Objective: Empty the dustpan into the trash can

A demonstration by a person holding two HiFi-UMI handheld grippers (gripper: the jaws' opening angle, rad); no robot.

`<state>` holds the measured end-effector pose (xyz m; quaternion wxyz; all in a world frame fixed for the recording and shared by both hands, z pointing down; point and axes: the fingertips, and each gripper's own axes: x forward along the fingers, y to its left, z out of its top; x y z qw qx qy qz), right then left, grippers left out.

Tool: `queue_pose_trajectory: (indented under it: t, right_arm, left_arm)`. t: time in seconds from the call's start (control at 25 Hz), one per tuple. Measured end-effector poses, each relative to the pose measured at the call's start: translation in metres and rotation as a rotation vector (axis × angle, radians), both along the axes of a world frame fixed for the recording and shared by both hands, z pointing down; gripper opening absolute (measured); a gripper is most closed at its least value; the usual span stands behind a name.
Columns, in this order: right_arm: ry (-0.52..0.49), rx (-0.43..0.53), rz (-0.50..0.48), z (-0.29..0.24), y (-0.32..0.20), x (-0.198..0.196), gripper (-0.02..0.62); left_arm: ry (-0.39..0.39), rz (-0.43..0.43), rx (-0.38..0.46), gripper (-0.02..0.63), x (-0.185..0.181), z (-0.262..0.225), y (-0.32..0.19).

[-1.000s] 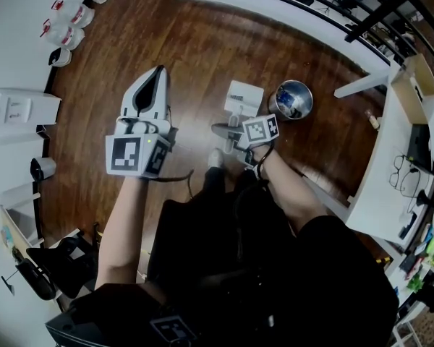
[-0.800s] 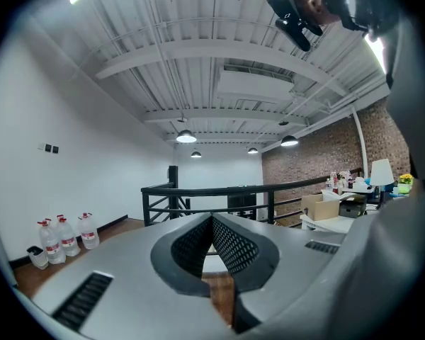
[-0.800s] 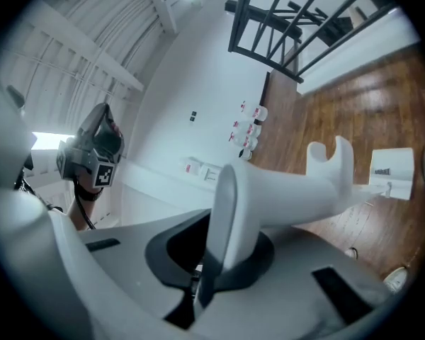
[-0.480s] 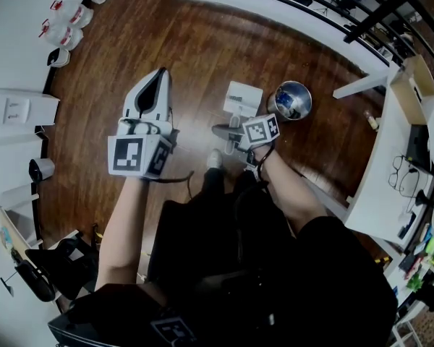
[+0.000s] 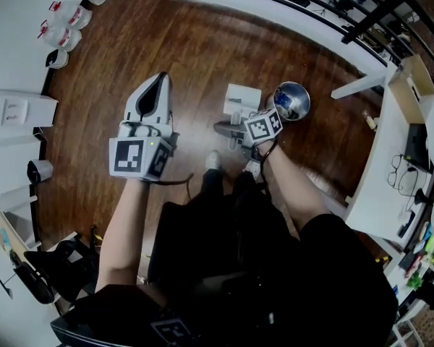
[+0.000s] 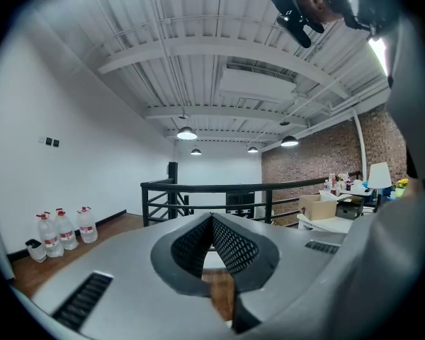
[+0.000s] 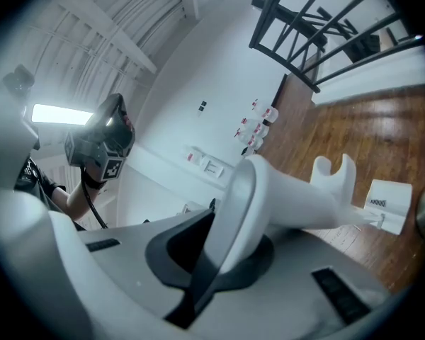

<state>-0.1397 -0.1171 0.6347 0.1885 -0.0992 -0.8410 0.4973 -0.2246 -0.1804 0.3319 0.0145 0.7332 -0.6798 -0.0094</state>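
Dustpan (image 5: 243,96) handle clamped in R gripper (image 5: 228,130), pan partly hidden; L gripper (image 5: 159,84) jaws together, empty.

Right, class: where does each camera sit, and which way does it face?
Head view: on the person's head, facing steeply down at floor, dustpan, trash can; both forearms show.
Left gripper view: on the left tool, facing level toward a railing; its shut jaws show.
Right gripper view: on the right tool, looking along the dustpan handle it grips; left forearm shows.
Shared: water bottles, both gripper views.
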Motion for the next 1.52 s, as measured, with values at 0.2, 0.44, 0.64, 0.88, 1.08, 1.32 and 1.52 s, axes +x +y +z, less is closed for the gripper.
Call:
queue_pose_trajectory:
  t: [0.2, 0.44, 0.64, 0.88, 1.08, 1.32, 1.52]
  right_arm:
    - [-0.019, 0.015, -0.025, -0.011, -0.003, -0.005, 0.003]
    - [-0.015, 0.037, -0.044, -0.017, 0.001, -0.005, 0.003]
    - [0.001, 0.056, -0.050, -0.014, 0.005, 0.000, 0.003]
    - [-0.042, 0.103, -0.043, -0.047, 0.005, -0.003, 0.003]
    - [-0.036, 0.141, -0.046, -0.070, 0.003, 0.007, 0.003]
    - [-0.047, 0.191, -0.011, -0.116, -0.001, 0.021, 0.003]
    - [-0.049, 0.227, 0.028, -0.152, -0.012, 0.038, 0.003]
  left_arm:
    - [-0.001, -0.002, 0.005, 0.005, -0.003, 0.001, 0.002]
    - [-0.026, -0.015, 0.009, 0.005, -0.005, 0.001, 0.006]
    - [-0.014, -0.011, 0.012, 0.005, -0.007, 0.002, 0.010]
    - [0.007, 0.001, 0.015, 0.005, -0.005, 0.004, 0.012]
    - [0.040, 0.011, -0.060, 0.005, -0.003, 0.016, 0.008]
    - [0.108, 0.088, -0.095, 0.005, 0.007, 0.031, -0.007]
    - [0.173, 0.167, -0.138, 0.005, 0.023, 0.052, -0.026]
